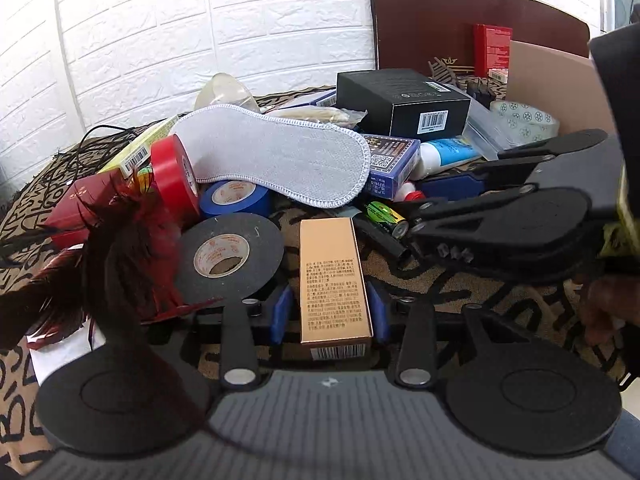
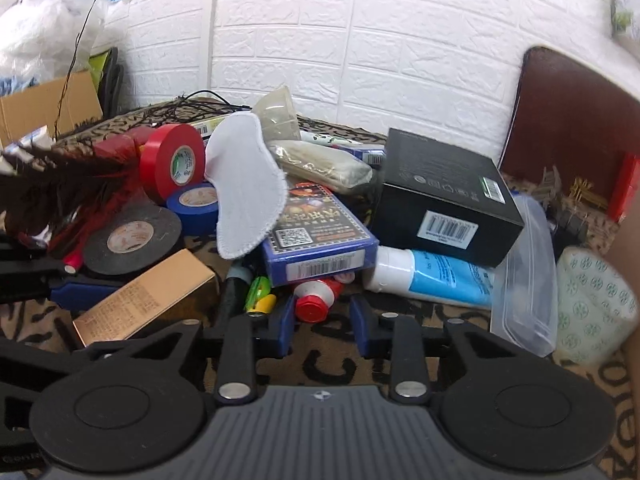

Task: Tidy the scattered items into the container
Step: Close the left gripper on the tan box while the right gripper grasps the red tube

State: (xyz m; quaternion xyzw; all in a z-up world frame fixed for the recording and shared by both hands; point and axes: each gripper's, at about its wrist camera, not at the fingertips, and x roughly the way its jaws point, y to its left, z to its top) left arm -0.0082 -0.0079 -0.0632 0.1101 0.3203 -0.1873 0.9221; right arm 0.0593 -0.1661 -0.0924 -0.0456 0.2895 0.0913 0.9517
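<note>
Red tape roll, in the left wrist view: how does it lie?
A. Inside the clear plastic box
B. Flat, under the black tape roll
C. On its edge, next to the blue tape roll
C: the red tape roll stands tilted on its edge beside the blue tape roll, while the black tape roll lies flat apart from it.

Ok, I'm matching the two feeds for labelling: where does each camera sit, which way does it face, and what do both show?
Left wrist: on the left gripper, looking forward and down along its fingers at the gold box between them; the right gripper shows at right.
Right wrist: on the right gripper, looking forward and down at the red-capped bottle by its fingertips; the left gripper shows at left.
Shared: gold box, black tape roll, white insole, black box.
</note>
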